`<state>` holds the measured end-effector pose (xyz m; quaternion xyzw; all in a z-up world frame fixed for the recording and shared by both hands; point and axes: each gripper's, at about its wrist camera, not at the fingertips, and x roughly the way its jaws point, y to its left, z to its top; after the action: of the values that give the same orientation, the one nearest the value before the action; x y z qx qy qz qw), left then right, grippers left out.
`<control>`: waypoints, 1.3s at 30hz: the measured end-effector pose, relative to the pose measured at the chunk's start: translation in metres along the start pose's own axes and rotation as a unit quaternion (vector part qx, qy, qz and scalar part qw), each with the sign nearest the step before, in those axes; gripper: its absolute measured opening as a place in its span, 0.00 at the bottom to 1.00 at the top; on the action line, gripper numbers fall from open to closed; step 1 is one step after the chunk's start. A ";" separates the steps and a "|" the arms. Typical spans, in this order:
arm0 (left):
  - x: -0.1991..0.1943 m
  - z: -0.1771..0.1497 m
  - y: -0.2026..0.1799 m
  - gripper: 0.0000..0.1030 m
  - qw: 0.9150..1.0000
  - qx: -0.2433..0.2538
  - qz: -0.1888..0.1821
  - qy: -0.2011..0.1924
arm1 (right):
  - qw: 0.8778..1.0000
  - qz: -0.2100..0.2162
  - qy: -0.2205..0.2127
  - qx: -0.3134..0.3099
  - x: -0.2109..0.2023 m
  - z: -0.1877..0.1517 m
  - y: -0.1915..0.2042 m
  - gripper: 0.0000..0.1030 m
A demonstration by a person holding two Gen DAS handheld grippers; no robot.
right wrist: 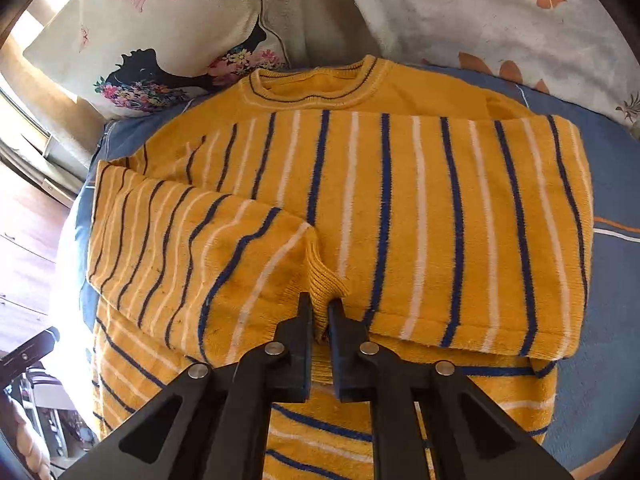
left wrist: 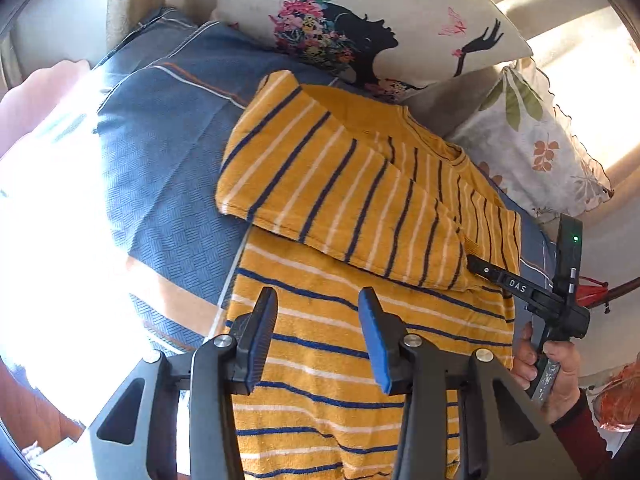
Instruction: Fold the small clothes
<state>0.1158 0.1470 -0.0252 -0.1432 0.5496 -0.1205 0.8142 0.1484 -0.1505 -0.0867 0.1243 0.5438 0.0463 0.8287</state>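
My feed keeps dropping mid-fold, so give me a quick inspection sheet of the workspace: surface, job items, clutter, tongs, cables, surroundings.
Surface: blue patterned bedspread with orange and white lines.
Job's things: yellow striped sweater lying flat, collar toward the pillows, both sleeves folded across the chest.
Clutter: nothing seen on the sweater or beside it.
Tongs: left tongs open above the sweater's lower body, nothing between the jaws; right tongs shut on the ribbed sleeve cuff, held by a hand.
Cables: nothing seen.
Surroundings: silhouette-print pillow and leaf-print pillow at the head end; strong sunlight washes out the left wrist view's left side.
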 end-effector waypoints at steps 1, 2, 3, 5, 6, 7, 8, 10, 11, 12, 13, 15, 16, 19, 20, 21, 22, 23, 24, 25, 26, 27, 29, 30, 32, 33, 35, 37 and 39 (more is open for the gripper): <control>0.000 0.002 0.003 0.39 1.000 -0.004 0.000 0.000 | 1.000 0.006 -0.003 0.007 -0.005 -0.001 -0.003 0.08; 0.002 0.004 0.004 0.39 1.000 -0.007 -0.001 -0.002 | 1.000 0.009 -0.009 0.016 -0.011 -0.001 -0.007 0.08; 0.003 0.005 0.005 0.39 1.000 -0.010 -0.003 -0.004 | 0.999 0.012 -0.017 0.031 -0.019 -0.002 -0.016 0.07; 0.005 0.009 0.007 0.40 1.000 -0.012 -0.007 -0.005 | 0.997 0.021 -0.027 0.070 -0.031 -0.003 -0.037 0.07; 0.006 0.010 0.007 0.40 1.000 -0.012 -0.008 -0.005 | 0.995 0.017 -0.032 0.095 -0.037 -0.006 -0.052 0.07; 0.007 0.011 0.007 0.40 1.000 -0.011 -0.010 -0.005 | 0.993 0.007 -0.036 0.109 -0.041 -0.009 -0.062 0.07; 0.010 0.012 0.006 0.40 1.000 -0.010 -0.011 -0.004 | 0.991 -0.009 -0.041 0.124 -0.044 -0.011 -0.077 0.07; 0.015 0.013 0.004 0.41 1.000 -0.005 -0.013 0.002 | 0.987 -0.021 -0.044 0.152 -0.048 -0.013 -0.099 0.07; 0.018 0.013 0.003 0.41 1.000 -0.003 -0.014 0.006 | 0.985 -0.025 -0.047 0.165 -0.050 -0.012 -0.110 0.07; 0.022 0.014 0.001 0.41 1.000 -0.001 -0.015 0.010 | 0.983 -0.027 -0.053 0.176 -0.053 -0.012 -0.120 0.07; 0.025 0.015 -0.001 0.41 1.000 0.002 -0.015 0.014 | 0.981 -0.030 -0.059 0.182 -0.056 -0.011 -0.126 0.07; 0.032 0.018 -0.005 0.41 1.000 0.010 -0.018 0.019 | 0.980 -0.054 -0.070 0.181 -0.060 -0.005 -0.131 0.06; 0.035 0.020 -0.008 0.41 1.000 0.015 -0.018 0.020 | 0.979 -0.071 -0.076 0.175 -0.063 -0.002 -0.131 0.06; 0.048 0.028 -0.015 0.41 0.999 0.025 -0.021 0.024 | 0.977 -0.120 -0.088 0.153 -0.067 0.010 -0.131 0.06; 0.053 0.032 -0.016 0.41 0.999 0.025 -0.022 0.026 | 0.977 -0.127 -0.088 0.144 -0.066 0.013 -0.130 0.07; 0.059 0.036 -0.017 0.41 0.999 0.024 -0.023 0.028 | 0.980 -0.128 -0.080 0.131 -0.062 0.016 -0.129 0.07; 0.066 0.039 -0.017 0.41 0.999 0.022 -0.020 0.030 | 0.981 -0.133 -0.068 0.123 -0.057 0.017 -0.129 0.09; 0.073 0.043 -0.017 0.41 0.999 0.020 -0.013 0.034 | 0.981 -0.141 -0.063 0.120 -0.055 0.016 -0.131 0.10; 0.078 0.046 -0.017 0.41 0.999 0.017 -0.004 0.038 | 0.980 -0.144 -0.064 0.121 -0.057 0.016 -0.132 0.14; 0.079 0.049 -0.018 0.41 0.999 0.014 0.000 0.039 | 0.978 -0.149 -0.070 0.126 -0.063 0.013 -0.132 0.18; 0.078 0.051 -0.018 0.41 0.999 0.013 -0.006 0.034 | 0.976 -0.152 -0.078 0.132 -0.067 0.012 -0.131 0.20; 0.075 0.053 -0.020 0.41 0.999 0.015 -0.012 0.028 | 0.975 -0.152 -0.091 0.136 -0.076 0.008 -0.129 0.25; 0.071 0.058 -0.023 0.42 0.999 0.029 -0.008 0.015 | 0.974 -0.147 -0.107 0.136 -0.089 0.002 -0.124 0.30; 0.072 0.062 -0.025 0.43 0.999 0.037 0.000 0.010 | 0.974 -0.144 -0.110 0.134 -0.092 0.001 -0.121 0.30; 0.076 0.072 -0.025 0.48 0.999 0.045 0.019 0.006 | 0.975 -0.132 -0.111 0.136 -0.094 -0.003 -0.116 0.30; 0.078 0.079 -0.024 0.49 0.999 0.046 0.022 0.004 | 0.976 -0.124 -0.109 0.140 -0.094 -0.006 -0.114 0.30; 0.086 0.093 -0.020 0.49 0.999 0.042 0.028 -0.004 | 0.980 -0.098 -0.101 0.144 -0.090 -0.010 -0.111 0.30; 0.098 0.105 -0.013 0.49 0.998 0.037 0.050 -0.003 | 0.983 -0.086 -0.086 0.140 -0.079 -0.011 -0.106 0.30; 0.112 0.113 -0.006 0.49 0.998 0.030 0.062 0.009 | 0.984 -0.088 -0.074 0.139 -0.067 -0.009 -0.104 0.30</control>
<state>0.2618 0.1130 -0.0787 -0.0835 0.5607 -0.0872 0.8192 0.1072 -0.2640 -0.0574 0.1929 0.4914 -0.1119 0.8419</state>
